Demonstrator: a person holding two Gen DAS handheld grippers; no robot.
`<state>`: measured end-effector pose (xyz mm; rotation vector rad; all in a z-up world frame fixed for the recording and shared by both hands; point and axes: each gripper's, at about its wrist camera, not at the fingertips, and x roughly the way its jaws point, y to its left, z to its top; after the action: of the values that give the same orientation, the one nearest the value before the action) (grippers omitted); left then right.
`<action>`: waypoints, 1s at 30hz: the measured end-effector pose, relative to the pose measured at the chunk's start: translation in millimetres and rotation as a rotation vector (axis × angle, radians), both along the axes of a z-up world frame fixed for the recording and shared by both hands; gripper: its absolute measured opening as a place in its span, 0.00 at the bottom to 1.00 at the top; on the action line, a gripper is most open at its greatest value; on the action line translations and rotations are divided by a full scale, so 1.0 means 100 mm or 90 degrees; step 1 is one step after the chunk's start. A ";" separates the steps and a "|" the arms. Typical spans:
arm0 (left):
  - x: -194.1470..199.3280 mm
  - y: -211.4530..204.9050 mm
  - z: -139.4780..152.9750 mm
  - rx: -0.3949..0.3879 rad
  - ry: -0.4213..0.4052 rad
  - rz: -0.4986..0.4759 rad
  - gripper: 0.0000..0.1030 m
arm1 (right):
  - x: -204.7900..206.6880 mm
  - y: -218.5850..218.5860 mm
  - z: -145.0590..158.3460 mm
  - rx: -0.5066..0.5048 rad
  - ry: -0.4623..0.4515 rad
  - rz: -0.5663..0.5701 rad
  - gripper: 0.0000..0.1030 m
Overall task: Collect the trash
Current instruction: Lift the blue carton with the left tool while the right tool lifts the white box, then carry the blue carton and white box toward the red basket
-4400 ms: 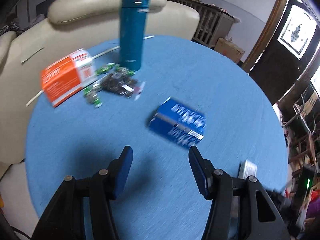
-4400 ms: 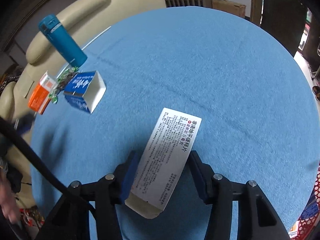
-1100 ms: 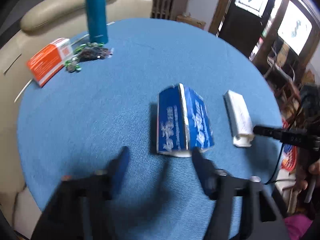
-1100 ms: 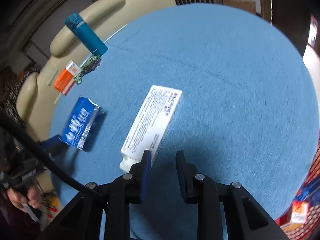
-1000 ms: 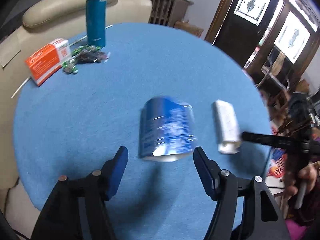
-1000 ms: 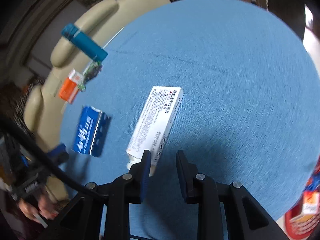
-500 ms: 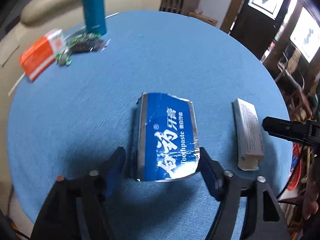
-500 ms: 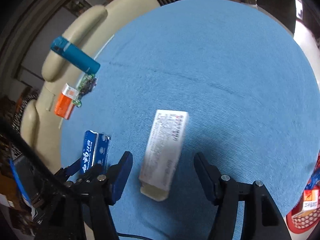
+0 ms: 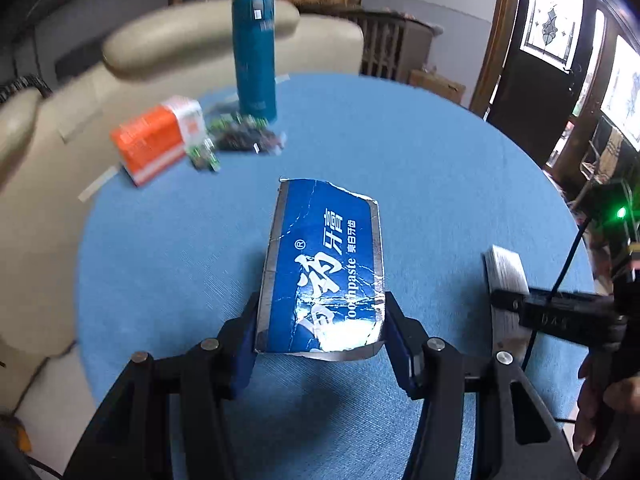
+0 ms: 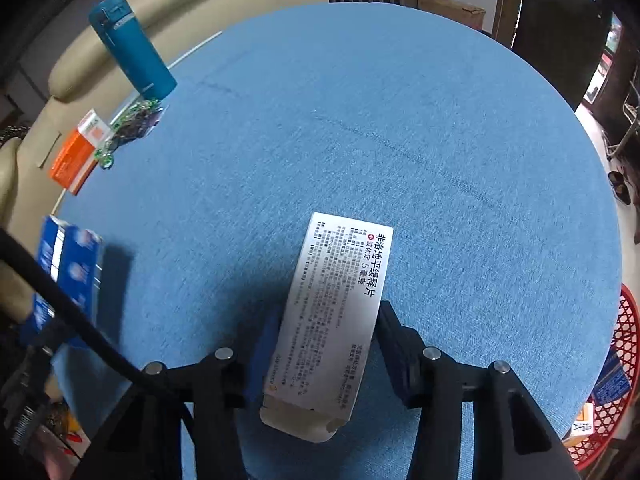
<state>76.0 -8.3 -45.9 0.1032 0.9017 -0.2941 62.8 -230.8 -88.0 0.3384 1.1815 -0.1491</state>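
My left gripper (image 9: 320, 334) is shut on a torn blue toothpaste box (image 9: 324, 268) and holds it over the round blue table (image 9: 420, 160). My right gripper (image 10: 326, 354) is shut on a white medicine box (image 10: 340, 304) with black print. The white box also shows in the left wrist view (image 9: 504, 276), and the blue box in the right wrist view (image 10: 68, 268). An orange box (image 9: 156, 140) and a heap of small green and dark wrappers (image 9: 240, 134) lie at the table's far left.
A tall teal flask (image 9: 254, 52) stands upright behind the wrappers. A cream sofa (image 9: 120, 52) curves round the table's far side. A red basket (image 10: 608, 380) with trash in it sits on the floor at the right, below the table edge.
Both grippers have closed on their boxes. The left one now grips the blue toothpaste box and has lifted it. The right one, open around the white box half a second ago, now grips it.
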 end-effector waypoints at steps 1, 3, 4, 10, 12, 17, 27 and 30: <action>0.02 -0.01 0.03 0.005 -0.010 0.000 0.56 | -0.05 -0.02 0.01 0.005 -0.003 0.000 0.50; -0.05 -0.06 0.15 0.019 -0.036 -0.003 0.56 | -0.15 -0.07 0.02 0.025 -0.014 0.002 0.50; -0.09 -0.09 0.19 0.025 -0.046 -0.005 0.56 | -0.20 -0.09 0.05 0.030 -0.019 0.002 0.50; -0.35 -0.24 0.47 0.034 -0.086 -0.032 0.56 | -0.60 -0.25 0.32 0.054 -0.093 0.004 0.50; -0.44 -0.31 0.56 0.033 -0.098 -0.042 0.56 | -0.75 -0.33 0.45 0.064 -0.123 0.002 0.50; -0.56 -0.48 0.68 0.040 -0.123 -0.065 0.56 | -1.09 -0.52 0.74 0.076 -0.195 -0.017 0.50; -0.88 -0.80 0.85 0.058 -0.159 -0.112 0.57 | -1.68 -0.67 1.06 0.055 -0.267 -0.026 0.50; -0.96 -0.87 0.89 0.065 -0.168 -0.120 0.57 | -1.74 -0.67 1.10 0.052 -0.281 -0.029 0.50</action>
<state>-19.6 -95.2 43.2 0.3146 0.6458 -0.3997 -111.5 -298.3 22.0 0.4444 0.7451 -0.0599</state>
